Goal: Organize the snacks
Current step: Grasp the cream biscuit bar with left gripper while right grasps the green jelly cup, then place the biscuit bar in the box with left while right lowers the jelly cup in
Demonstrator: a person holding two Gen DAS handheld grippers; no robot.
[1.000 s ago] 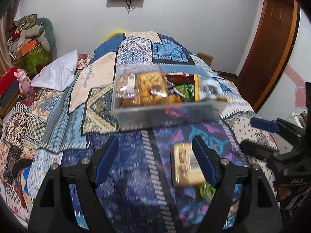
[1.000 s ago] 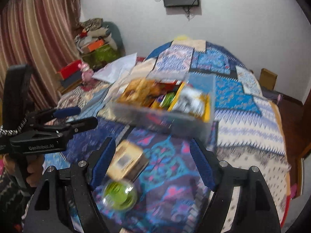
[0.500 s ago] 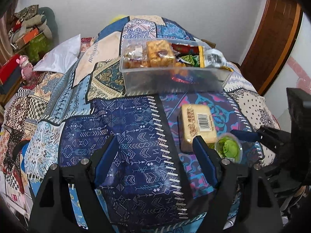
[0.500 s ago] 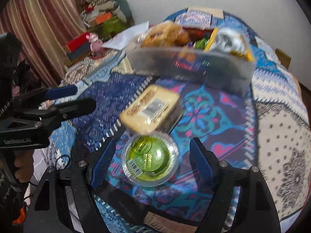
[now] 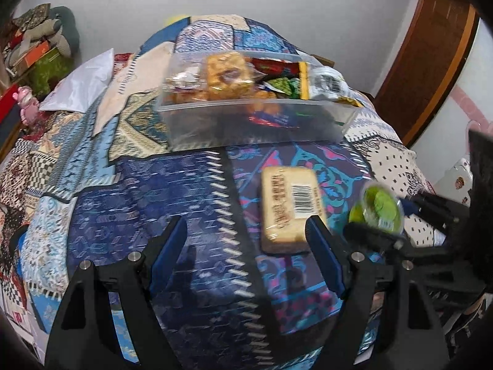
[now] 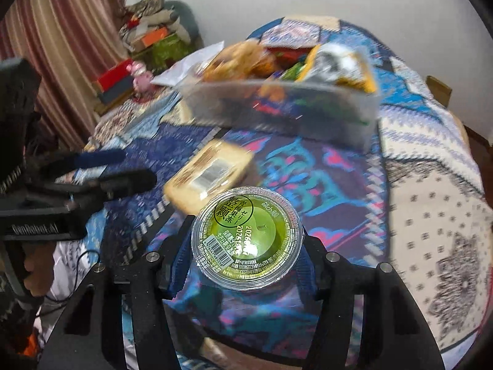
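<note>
Right now the right gripper has its blue fingers clamped on the sides of a round green jelly cup, whose sealed clear lid with printed label and barcode faces the camera; in the left wrist view the same jelly cup appears tilted, off the quilt, between the right gripper's fingers at the right edge. The left gripper hangs above the patchwork quilt on the bed with its fingers spread wide apart and nothing between them. A flat yellow snack pack with a barcode label lies on the quilt, just beside the left gripper's right finger and near the jelly cup. Farther up the bed stands a clear plastic bin filled with snacks: golden fried pieces in bags, red and green wrappers, and a silver-and-yellow packet at its right end. A white pillow lies left of the bin, and a brown wooden door stands at the right.
</note>
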